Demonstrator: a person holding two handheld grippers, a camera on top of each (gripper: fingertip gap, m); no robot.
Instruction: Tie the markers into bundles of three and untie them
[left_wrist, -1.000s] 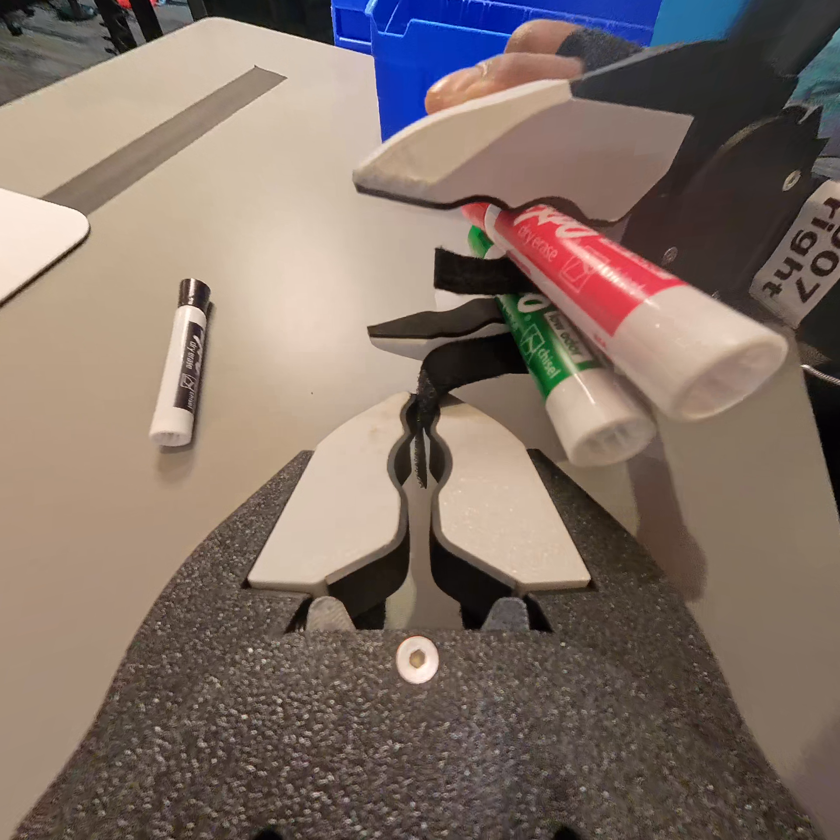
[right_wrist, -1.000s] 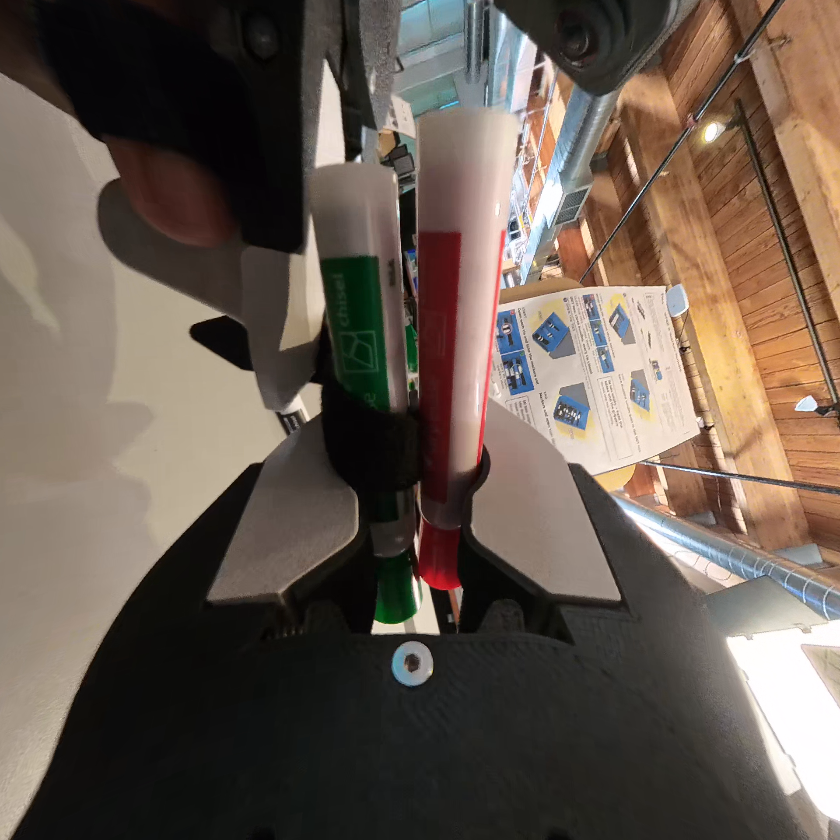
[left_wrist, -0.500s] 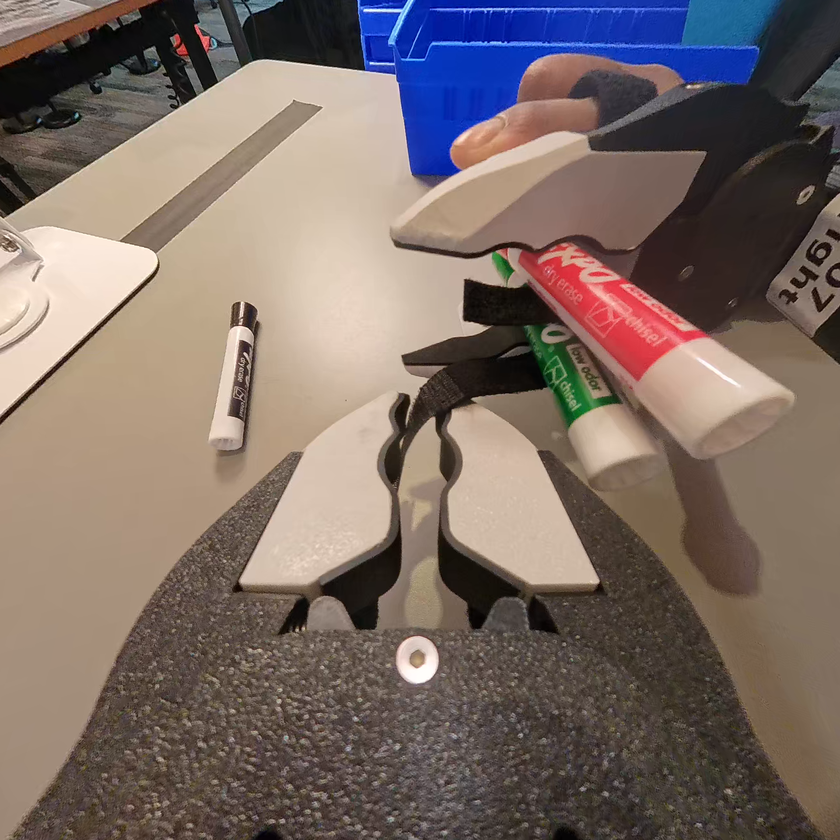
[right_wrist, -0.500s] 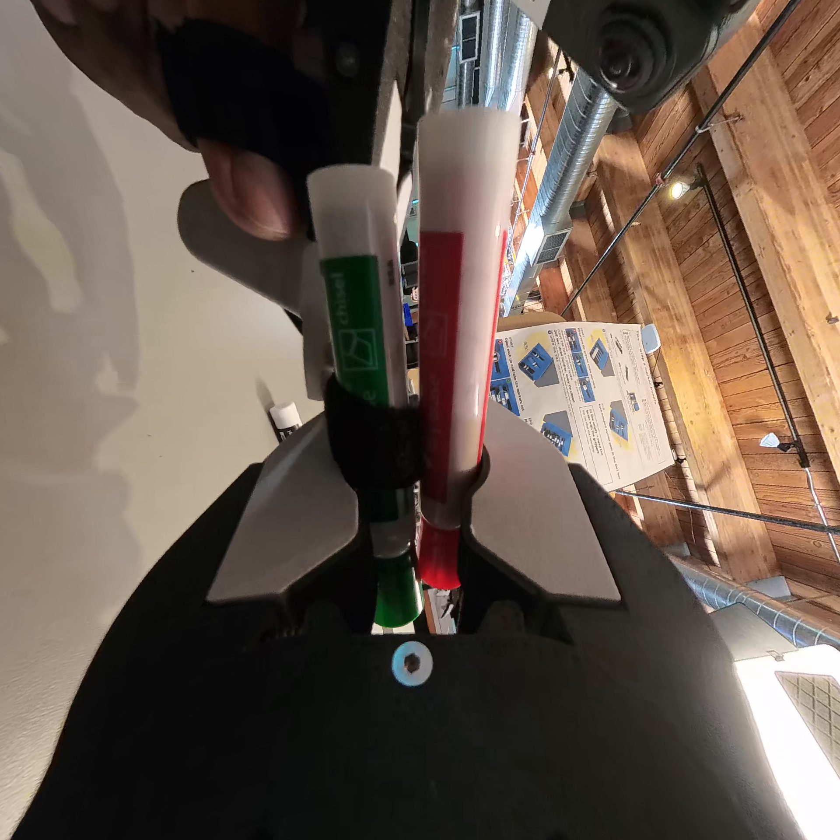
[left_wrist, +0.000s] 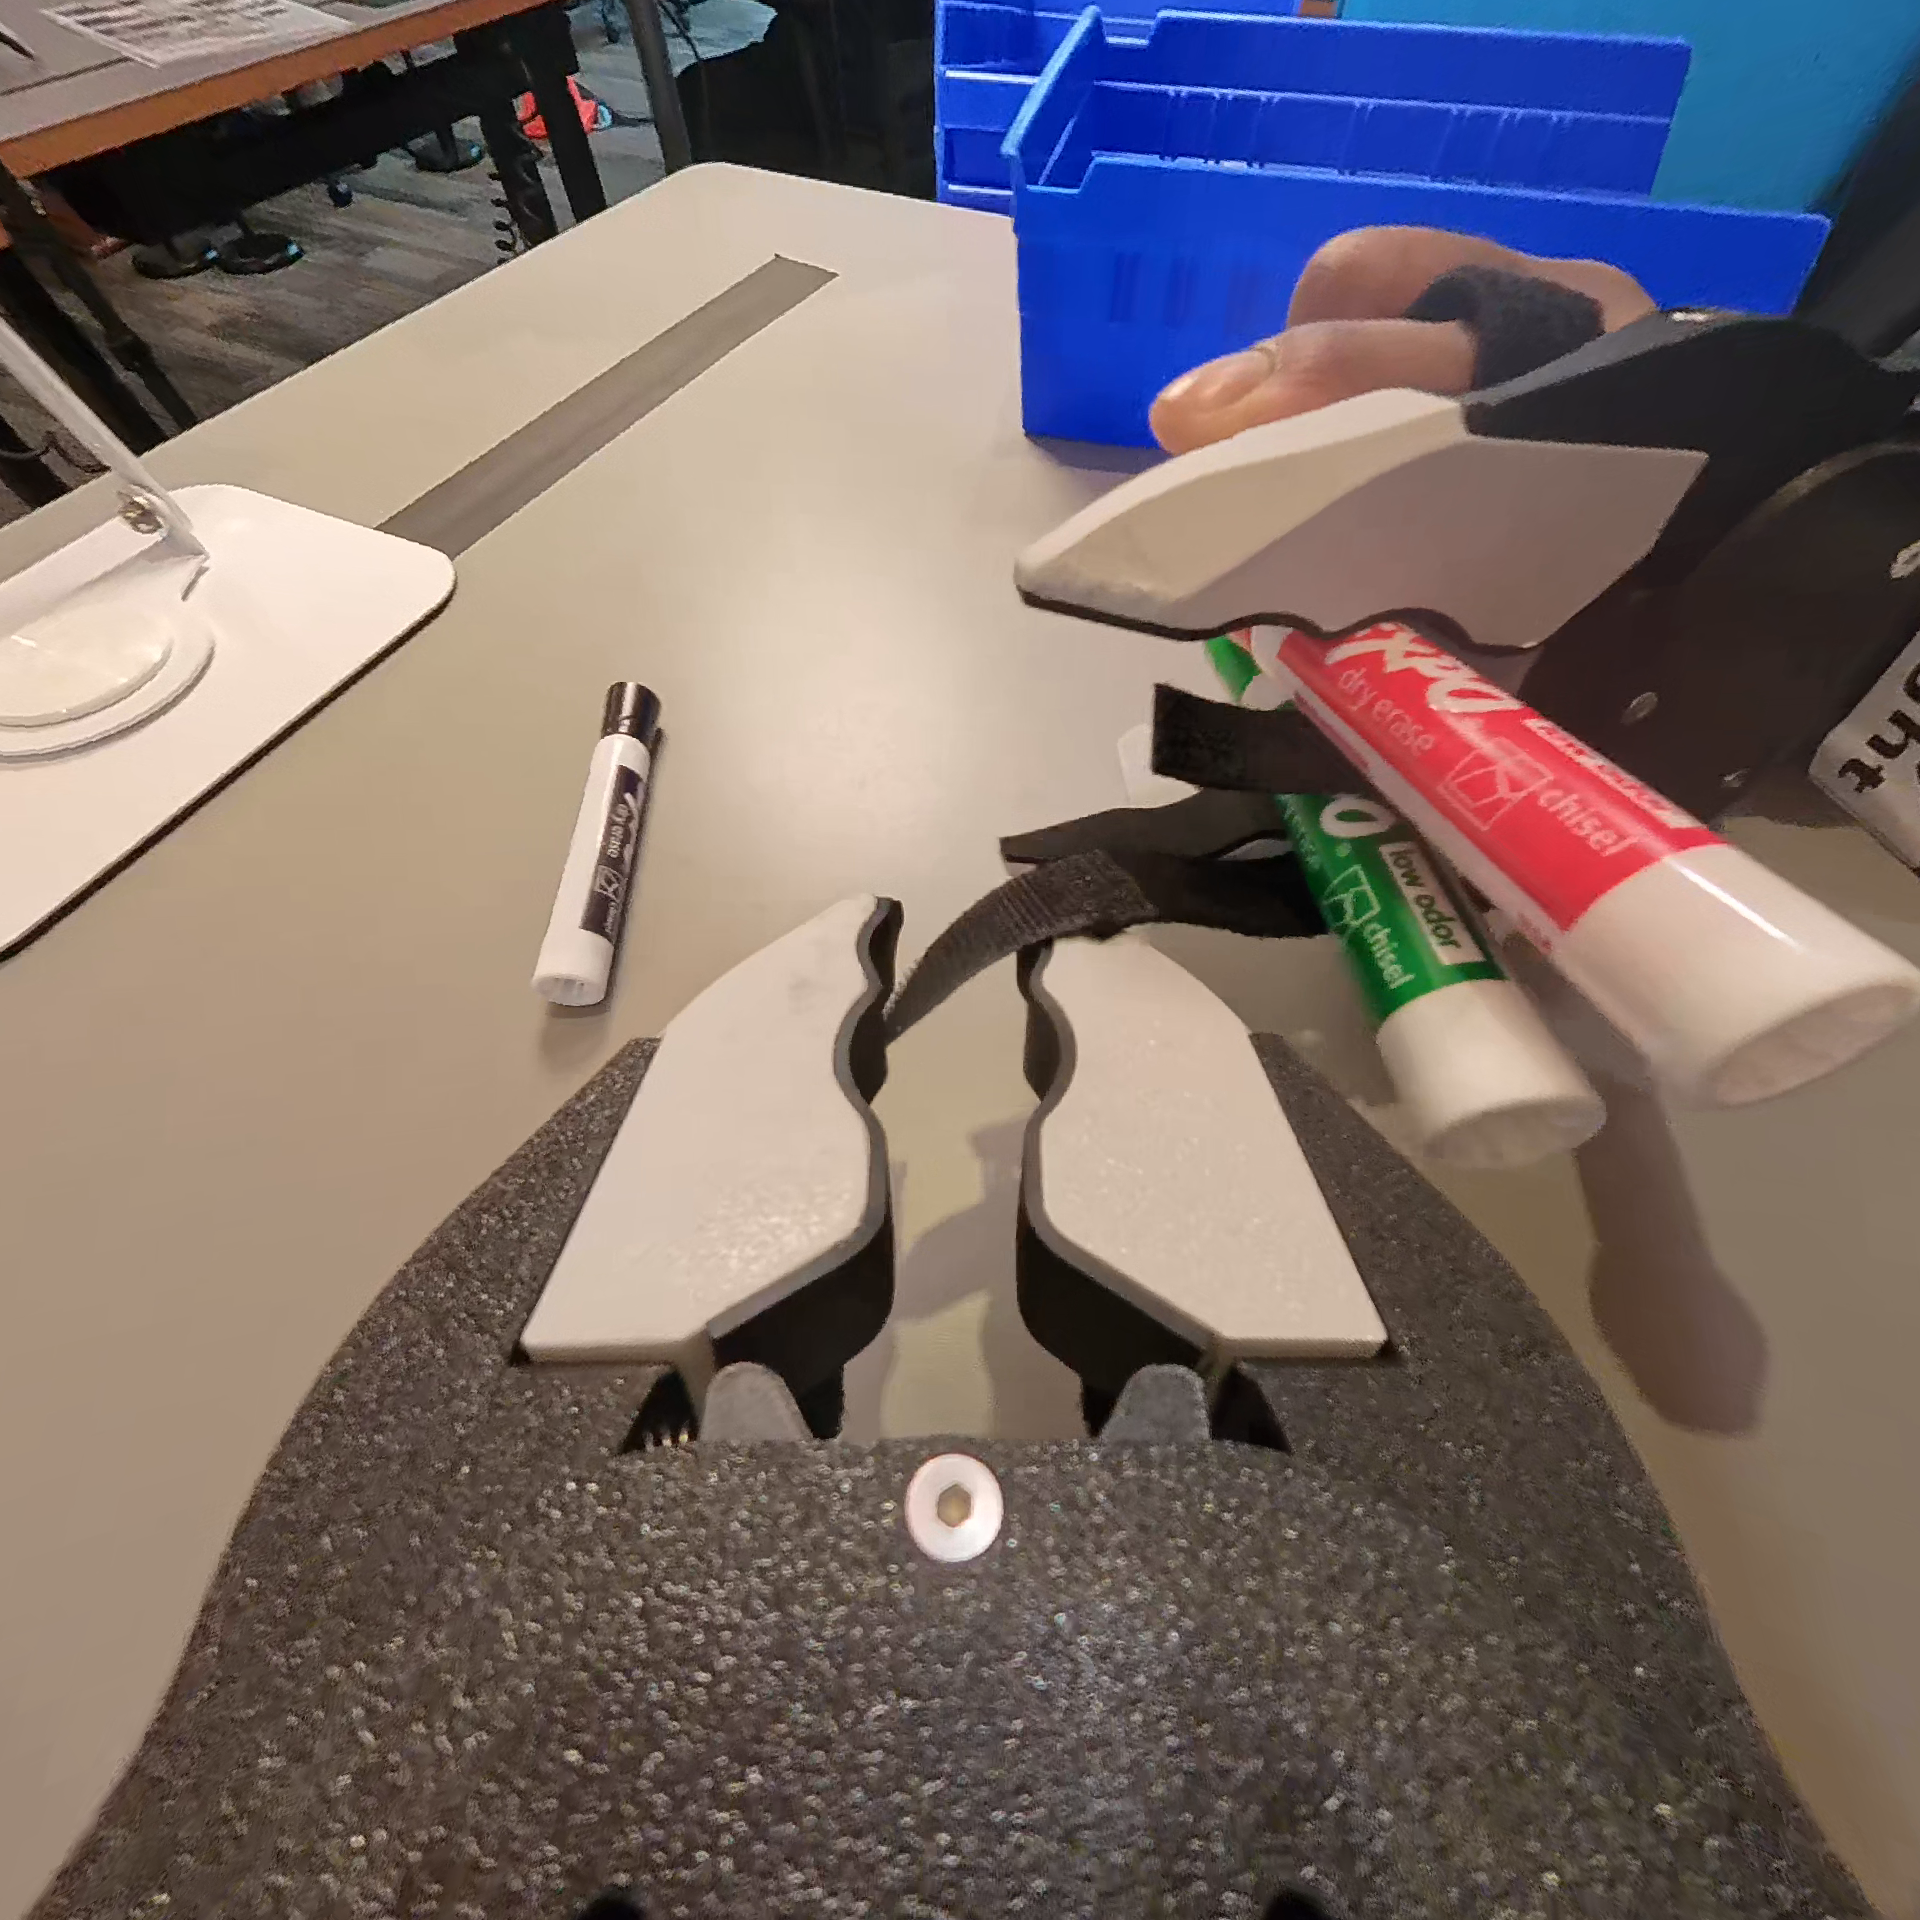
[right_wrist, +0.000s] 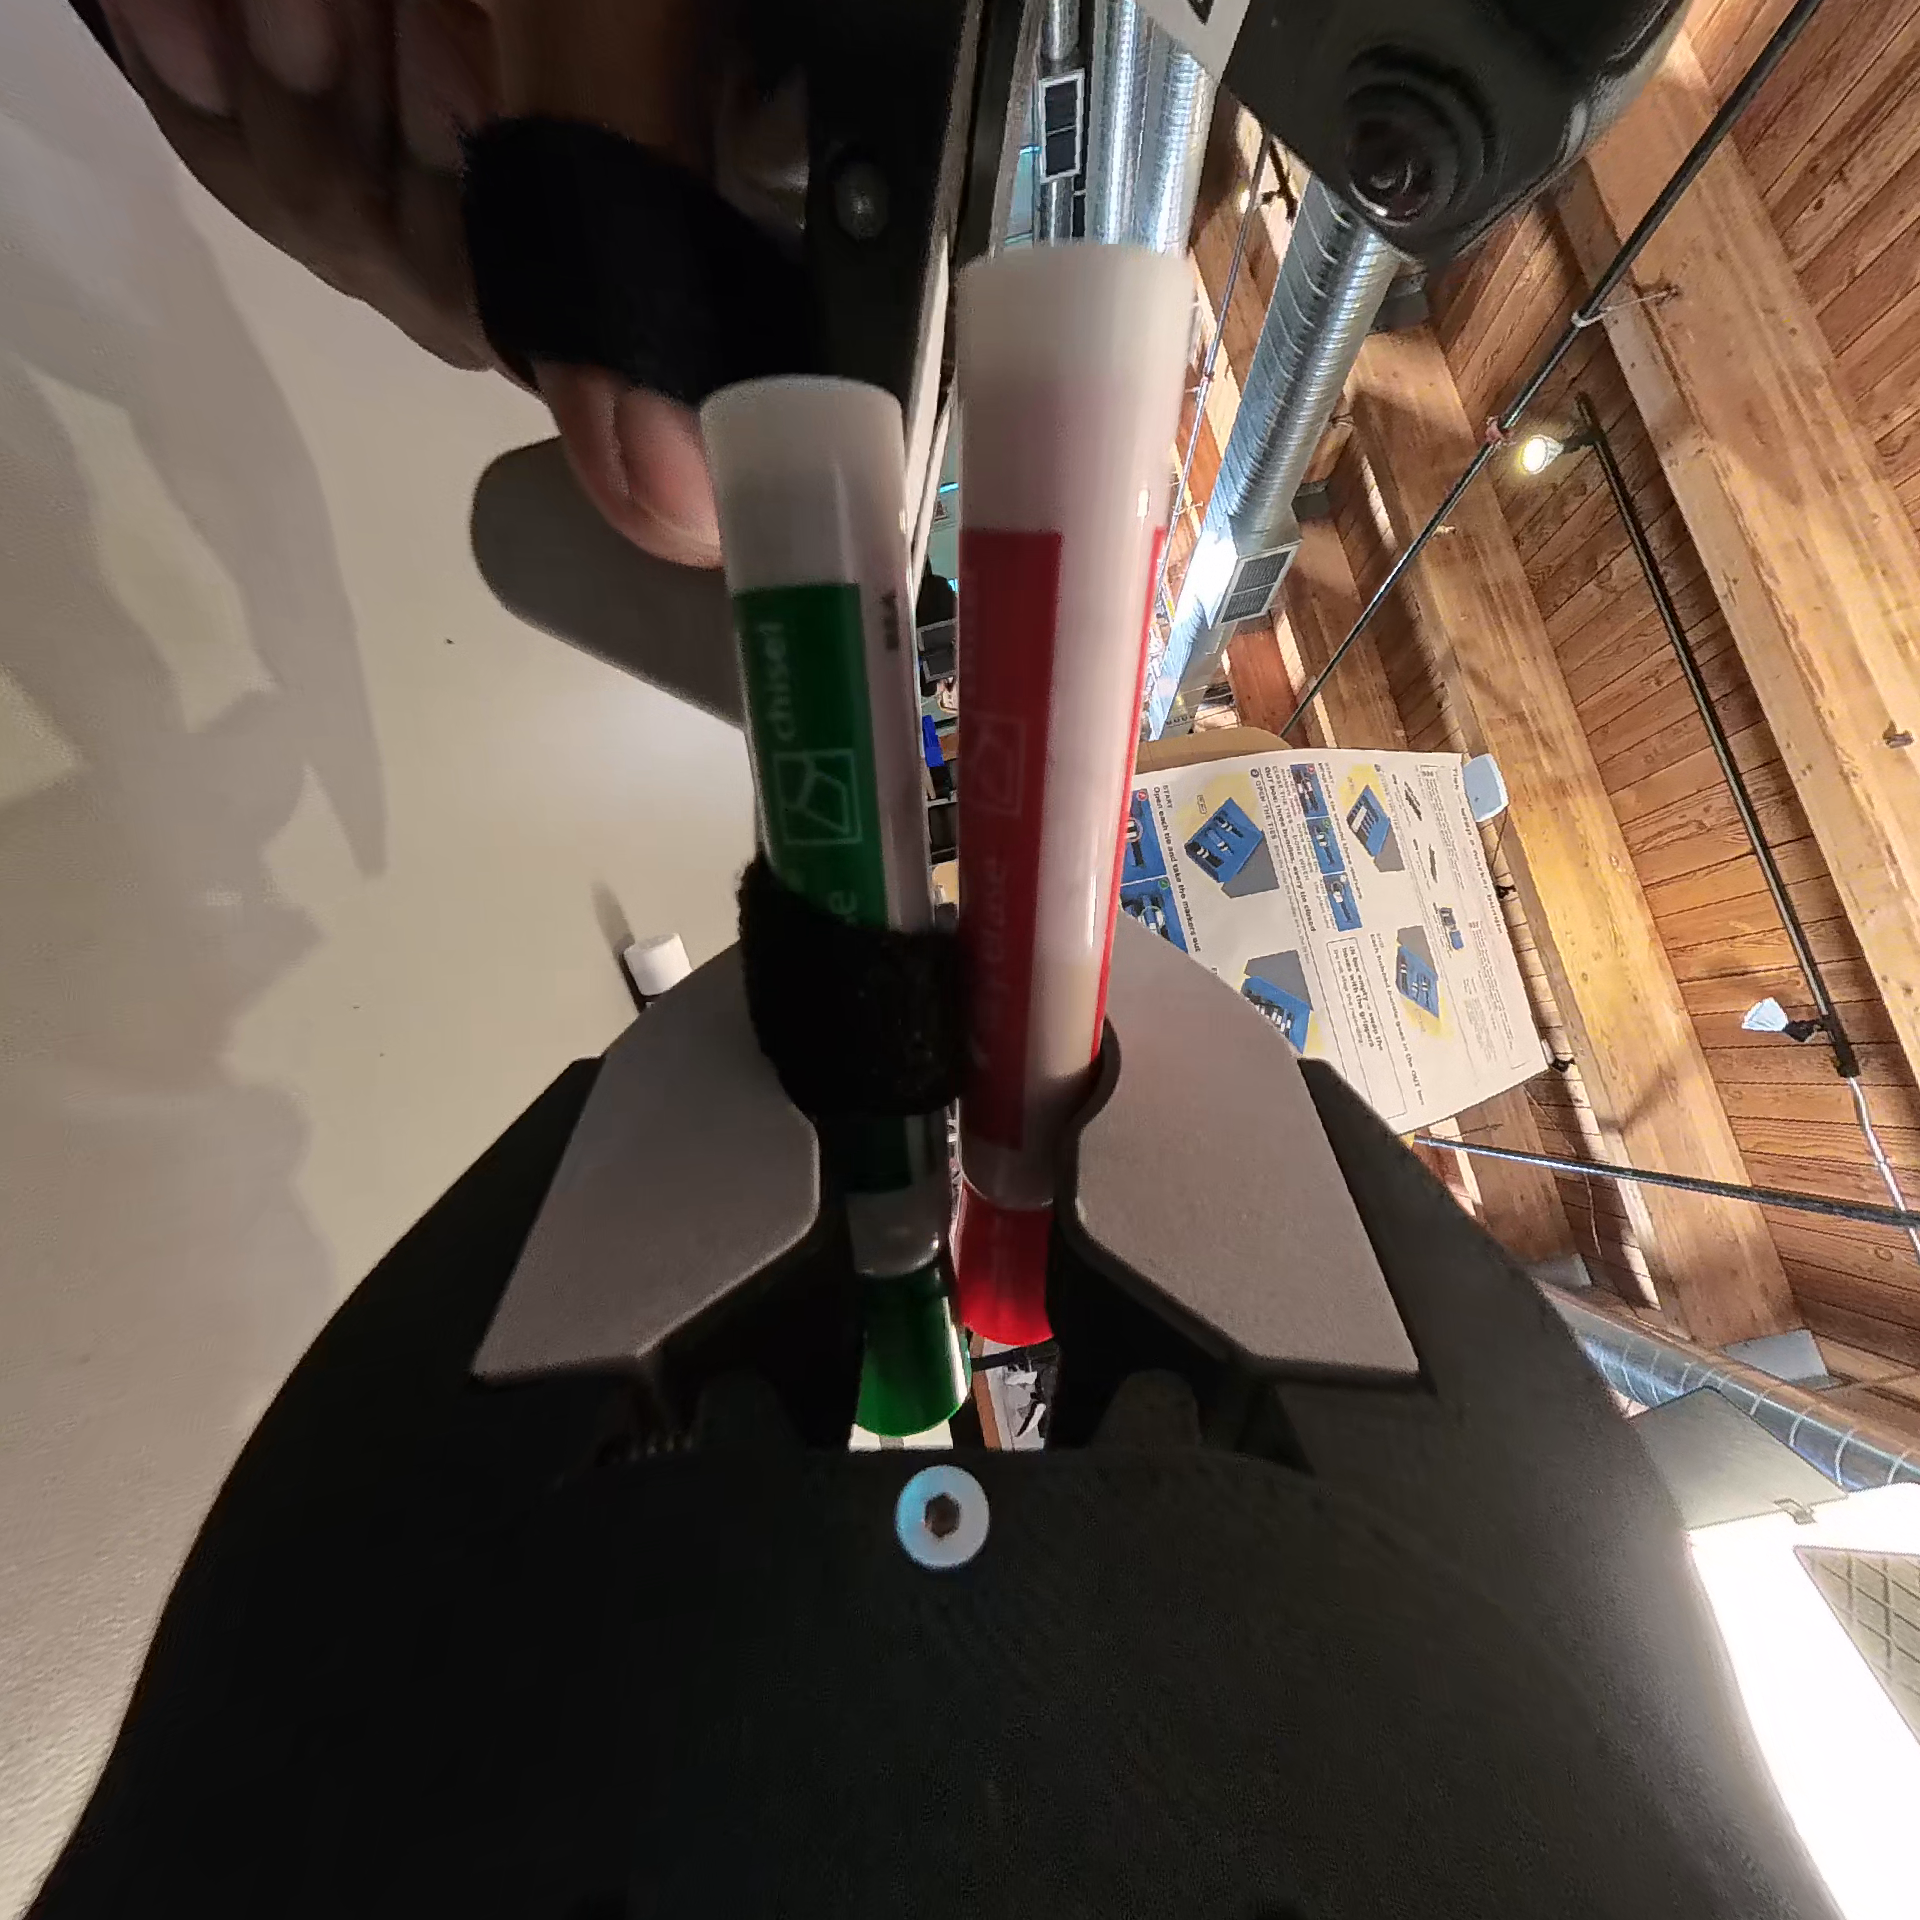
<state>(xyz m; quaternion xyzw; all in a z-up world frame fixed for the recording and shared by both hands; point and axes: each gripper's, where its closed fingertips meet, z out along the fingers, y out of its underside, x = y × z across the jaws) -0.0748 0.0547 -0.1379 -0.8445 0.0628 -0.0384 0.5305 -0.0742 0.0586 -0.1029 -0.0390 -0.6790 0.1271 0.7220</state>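
My right gripper (left_wrist: 1039, 717) is shut on a red marker (left_wrist: 1538, 821) and a green marker (left_wrist: 1392, 935), held side by side above the table. In the right wrist view the red marker (right_wrist: 1039, 727) and green marker (right_wrist: 810, 727) stand between my fingers (right_wrist: 951, 997), with a black strap (right_wrist: 852, 1018) looped around the green one. The strap's loose end (left_wrist: 997, 925) runs into the gap of my left gripper (left_wrist: 956, 935), which is open just in front of the markers. A black marker (left_wrist: 608, 842) lies alone on the table to the left.
Blue bins (left_wrist: 1351, 260) stand at the table's back right. A white mat (left_wrist: 291, 603) with a clear stand (left_wrist: 104, 540) lies at the left. A dark strip (left_wrist: 623, 405) runs along the grey table (left_wrist: 790, 582). A person's finger (left_wrist: 1351, 343) rests on the right gripper.
My left gripper was shut on the strap's end and has opened, so the strap now lies loose between its fingers. The left gripper has pulled back a little. The right gripper keeps both markers.
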